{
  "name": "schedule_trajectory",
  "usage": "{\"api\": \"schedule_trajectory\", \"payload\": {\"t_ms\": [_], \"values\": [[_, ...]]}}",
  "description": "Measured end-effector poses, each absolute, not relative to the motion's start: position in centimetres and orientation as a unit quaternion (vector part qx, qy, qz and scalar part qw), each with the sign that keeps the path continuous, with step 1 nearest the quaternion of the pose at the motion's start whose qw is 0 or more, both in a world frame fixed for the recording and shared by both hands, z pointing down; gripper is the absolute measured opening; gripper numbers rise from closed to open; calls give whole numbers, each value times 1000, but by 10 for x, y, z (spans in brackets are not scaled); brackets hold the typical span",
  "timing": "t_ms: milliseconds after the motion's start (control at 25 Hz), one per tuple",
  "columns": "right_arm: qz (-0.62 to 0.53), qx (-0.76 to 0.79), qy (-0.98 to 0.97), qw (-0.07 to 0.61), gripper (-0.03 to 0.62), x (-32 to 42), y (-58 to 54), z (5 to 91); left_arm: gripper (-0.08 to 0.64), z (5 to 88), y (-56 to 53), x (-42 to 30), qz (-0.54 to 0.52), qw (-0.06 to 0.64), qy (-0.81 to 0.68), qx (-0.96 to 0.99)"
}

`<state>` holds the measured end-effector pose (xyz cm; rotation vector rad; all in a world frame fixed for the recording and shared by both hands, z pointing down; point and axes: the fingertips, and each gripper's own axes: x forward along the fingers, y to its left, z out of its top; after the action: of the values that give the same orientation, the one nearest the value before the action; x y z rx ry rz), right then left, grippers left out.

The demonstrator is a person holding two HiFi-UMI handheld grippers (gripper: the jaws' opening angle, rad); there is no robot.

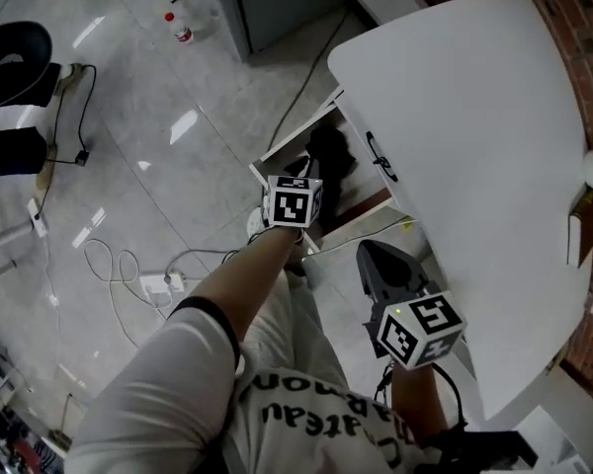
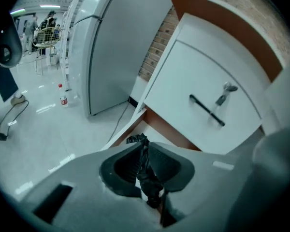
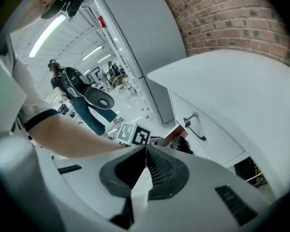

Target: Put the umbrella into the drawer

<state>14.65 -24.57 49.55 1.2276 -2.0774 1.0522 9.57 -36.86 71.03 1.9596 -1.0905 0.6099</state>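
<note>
Pinching with my left tool (image 2: 144,153), jaws narrow on a fold of the black umbrella (image 2: 151,182); its bulk sits dark in the open drawer (image 1: 289,138) under the white worktop (image 1: 474,117); I'd tuck the cloth inside the drawer's front edge before releasing; my right tool (image 3: 146,153) is closed on nothing.

Strip lights (image 3: 53,30) glare off the floor (image 1: 188,126); fisheye edges darken.

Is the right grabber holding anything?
No, the right gripper has its jaws pressed together with nothing between them.
</note>
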Motion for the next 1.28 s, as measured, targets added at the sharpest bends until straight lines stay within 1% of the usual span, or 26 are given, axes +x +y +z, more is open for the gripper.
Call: {"api": "schedule_trajectory", "payload": {"t_ms": [160,280,440,520,640,720,800,880,1040,1280], "values": [[346,444,-789,248,14,133,-244,433,34,635,-353,80,203,405,-395,799],[293,452,-808,238,14,128,-257,384,27,568,-362,69,159,385,-383,824],[270,457,-819,219,14,130,-235,321,23,478,-322,61,116,362,-366,849],[259,463,-826,188,14,130,-225,286,20,433,-301,60,97,335,-363,864],[216,470,-844,143,14,125,-223,233,15,352,-296,49,43,269,-395,877],[183,471,-854,123,14,120,-220,202,15,299,-293,43,8,237,-409,881],[155,471,-862,109,14,117,-213,176,15,256,-281,43,0,216,-406,888],[137,466,-868,99,14,118,-203,153,15,220,-261,49,-5,207,-388,898],[95,466,-876,82,14,122,-186,111,15,156,-227,55,-54,191,-350,915],[31,501,-863,65,14,137,-167,68,15,102,-207,33,-84,145,-351,921]]}}
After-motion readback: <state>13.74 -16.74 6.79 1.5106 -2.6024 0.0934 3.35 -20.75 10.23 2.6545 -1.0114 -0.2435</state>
